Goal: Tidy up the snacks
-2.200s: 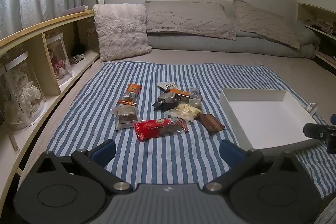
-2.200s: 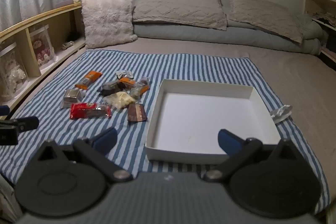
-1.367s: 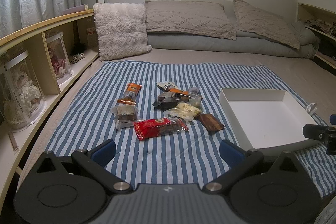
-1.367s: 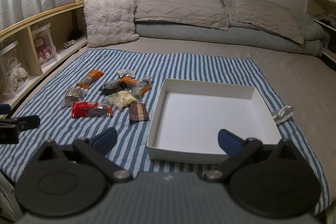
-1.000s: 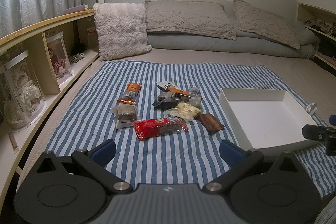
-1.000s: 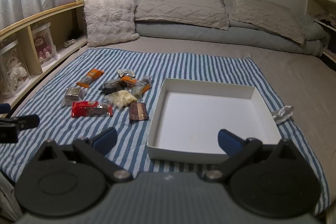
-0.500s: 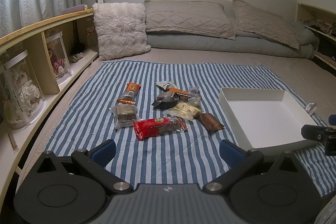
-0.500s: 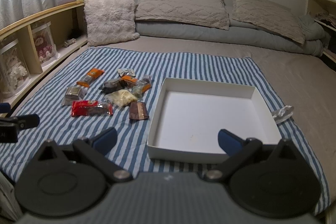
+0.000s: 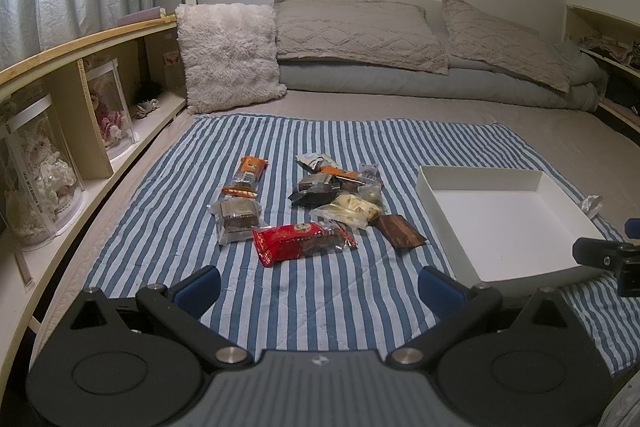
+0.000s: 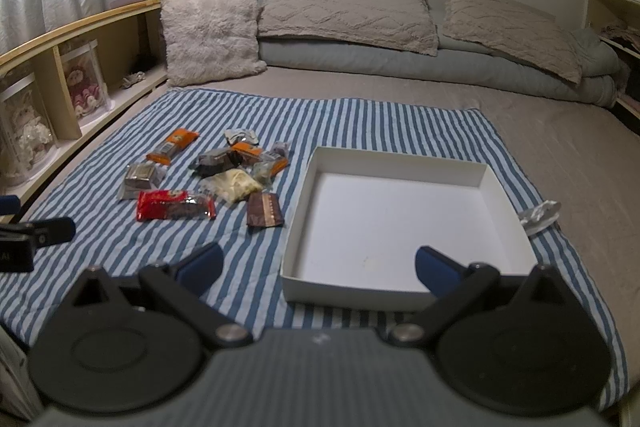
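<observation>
Through the left wrist camera I see my left gripper (image 9: 318, 285) spread wide with nothing between its blue-padded fingers (image 9: 198, 285), hovering over a quilted blue-and-white striped cloth (image 9: 160, 195) laid on the bed. I take the shallow, square white cardboard box (image 9: 452, 217) as my landmark: it sits open-topped and holds nothing. Left of the box lies the cluster of snacks, all in crinkly plastic wrap: nearest its left wall a flat brown foil packet (image 9: 401, 231), then a clear bag of pale yellow pieces (image 9: 349, 209), a glossy red wrapper (image 9: 302, 239), a clear-wrapped brown square cake (image 9: 237, 217) and, farthest left, an orange bar (image 9: 247, 175). A crumpled silvery wrapper (image 9: 592, 203) lies just off the box's right side. The tip of the right gripper (image 9: 600, 254) shows by the box's near right corner. Through the right wrist camera I see my right gripper (image 10: 318, 267) likewise opened wide and gripping nothing, its right finger over the box's (image 10: 340, 289) near wall. The box's smooth floor is bare, with the brown foil packet (image 10: 263, 209) just beside its left wall and the red wrapper (image 10: 174, 209) farther left. Beyond the box stand a shaggy cream cushion (image 10: 210, 31) and knobbly taupe pillows (image 10: 344, 13).
</observation>
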Demonstrator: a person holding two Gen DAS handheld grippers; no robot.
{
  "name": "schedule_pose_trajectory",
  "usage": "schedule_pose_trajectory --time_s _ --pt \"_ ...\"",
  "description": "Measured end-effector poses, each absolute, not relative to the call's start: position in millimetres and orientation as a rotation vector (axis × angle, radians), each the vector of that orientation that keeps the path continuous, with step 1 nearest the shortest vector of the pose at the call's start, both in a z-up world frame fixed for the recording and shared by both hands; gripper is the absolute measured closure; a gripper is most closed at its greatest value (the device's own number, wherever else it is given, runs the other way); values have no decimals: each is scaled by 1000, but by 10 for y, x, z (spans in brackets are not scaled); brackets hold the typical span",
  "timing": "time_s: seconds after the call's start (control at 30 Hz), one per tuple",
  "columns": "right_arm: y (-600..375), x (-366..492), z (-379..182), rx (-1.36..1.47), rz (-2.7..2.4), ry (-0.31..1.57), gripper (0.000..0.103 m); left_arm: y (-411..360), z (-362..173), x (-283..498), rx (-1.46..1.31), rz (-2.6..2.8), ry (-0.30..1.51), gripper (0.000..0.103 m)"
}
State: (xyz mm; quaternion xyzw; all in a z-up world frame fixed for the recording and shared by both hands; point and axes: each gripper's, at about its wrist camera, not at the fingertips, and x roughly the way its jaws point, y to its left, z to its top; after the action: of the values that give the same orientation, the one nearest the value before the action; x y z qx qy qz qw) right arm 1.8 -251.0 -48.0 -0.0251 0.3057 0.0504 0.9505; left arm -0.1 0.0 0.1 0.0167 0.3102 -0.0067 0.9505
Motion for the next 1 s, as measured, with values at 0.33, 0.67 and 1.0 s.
schedule_pose_trajectory --time_s 0.33,0.67,1.0 --pt "-2489 -2 -499 -52 104 625 0 -12 -31 -5 36 -15 633 0" --pt "-2490 -4 -510 -54 107 629 0 -52 -36 -15 37 -18 636 0" --pt "-2487 48 -501 -53 109 647 0 -49 -56 37 30 -13 644 0"
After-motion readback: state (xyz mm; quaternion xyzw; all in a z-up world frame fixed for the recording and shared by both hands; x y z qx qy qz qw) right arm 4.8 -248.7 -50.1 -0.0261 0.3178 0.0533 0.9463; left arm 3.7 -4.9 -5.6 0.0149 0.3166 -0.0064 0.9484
